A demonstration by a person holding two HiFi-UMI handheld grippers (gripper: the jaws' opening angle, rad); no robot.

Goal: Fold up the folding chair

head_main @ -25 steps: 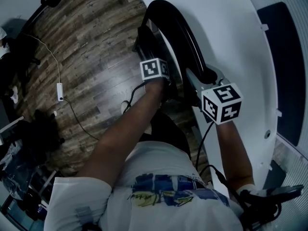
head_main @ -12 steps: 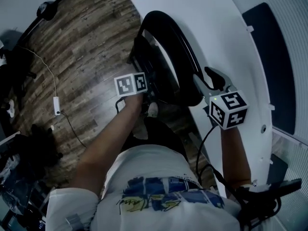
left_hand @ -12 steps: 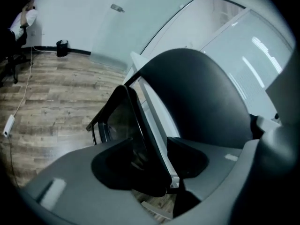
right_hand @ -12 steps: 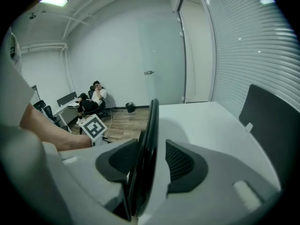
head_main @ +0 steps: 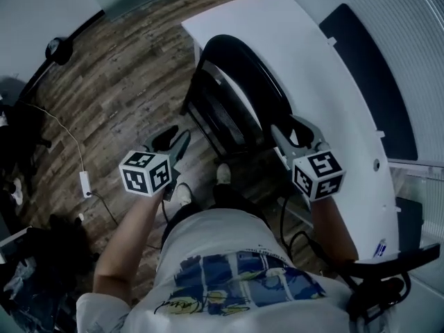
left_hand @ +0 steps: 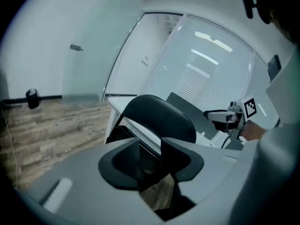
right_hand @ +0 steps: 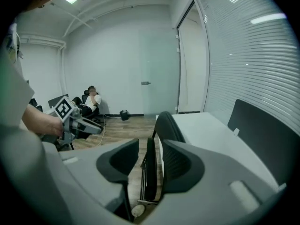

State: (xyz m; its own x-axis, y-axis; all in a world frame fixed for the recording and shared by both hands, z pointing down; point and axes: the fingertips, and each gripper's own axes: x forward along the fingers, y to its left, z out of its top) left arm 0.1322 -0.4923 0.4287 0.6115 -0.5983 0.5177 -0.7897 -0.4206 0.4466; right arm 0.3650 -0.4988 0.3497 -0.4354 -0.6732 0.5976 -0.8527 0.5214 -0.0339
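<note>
Wooden floor (head_main: 125,75) runs beside the white table (head_main: 277,40). The folding chair (head_main: 263,89) stands just beside the table's edge, seemingly folded flat, long axis upright. Our right gripper (head_main: 297,132) hovers by that edge, nearer the chair. Our left gripper (head_main: 172,139) hangs farther from the table. Both pairs of jaws have just been closing, yet stand apart with nothing between them.

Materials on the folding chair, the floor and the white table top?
Folding chair: black shell, smooth with a faint sheen, looks like moulded plastic; can't tell what the frame is made of. Floor: brown planks with visible grain and seams; real wood or wood-look laminate, can't tell which. Table top: plain white, smooth and matte, probably laminate.
</note>
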